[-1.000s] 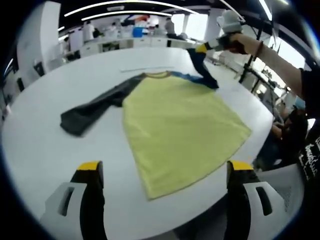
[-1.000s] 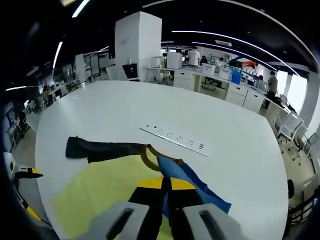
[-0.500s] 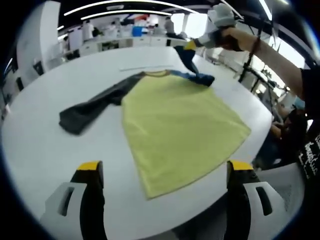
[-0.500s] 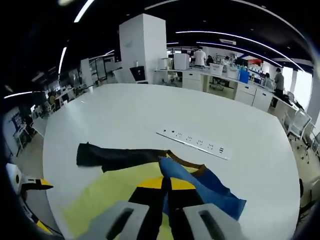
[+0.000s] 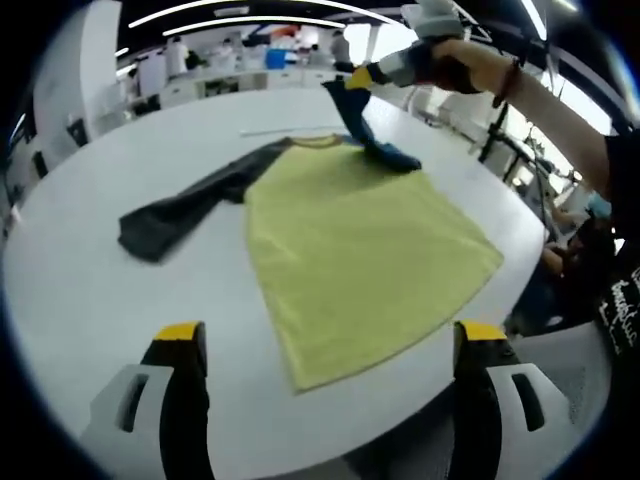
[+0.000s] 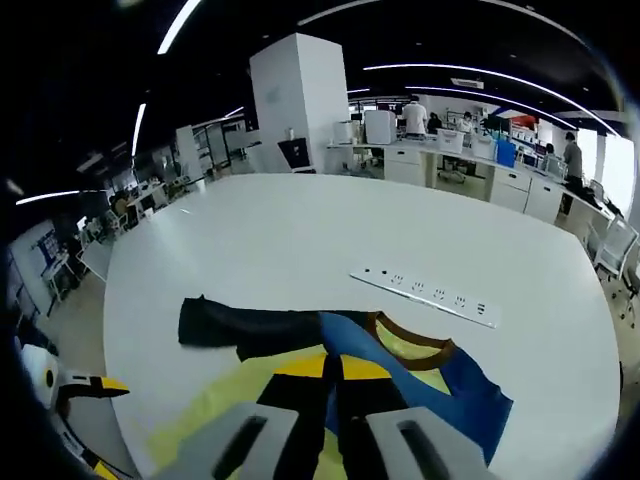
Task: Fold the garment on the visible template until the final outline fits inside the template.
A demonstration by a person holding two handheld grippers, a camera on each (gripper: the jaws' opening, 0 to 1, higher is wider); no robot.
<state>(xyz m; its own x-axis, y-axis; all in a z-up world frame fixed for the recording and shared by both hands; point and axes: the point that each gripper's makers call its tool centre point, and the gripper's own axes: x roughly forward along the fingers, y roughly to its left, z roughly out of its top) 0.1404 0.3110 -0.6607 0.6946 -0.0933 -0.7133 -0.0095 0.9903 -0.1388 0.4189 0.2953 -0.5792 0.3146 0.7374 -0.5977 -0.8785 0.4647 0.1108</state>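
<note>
Garment [image 5: 360, 250] on white table [image 5: 80, 300], open-plan office, right claw [image 6: 332, 385] clamping blue sleeve [image 6: 350, 345], left claw [image 5: 325, 345] spread wide.

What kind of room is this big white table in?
Probably a big open office or lab. The white table has a power strip set on it, rows of white desks stand behind with people working, and long strip lights run overhead.
</note>
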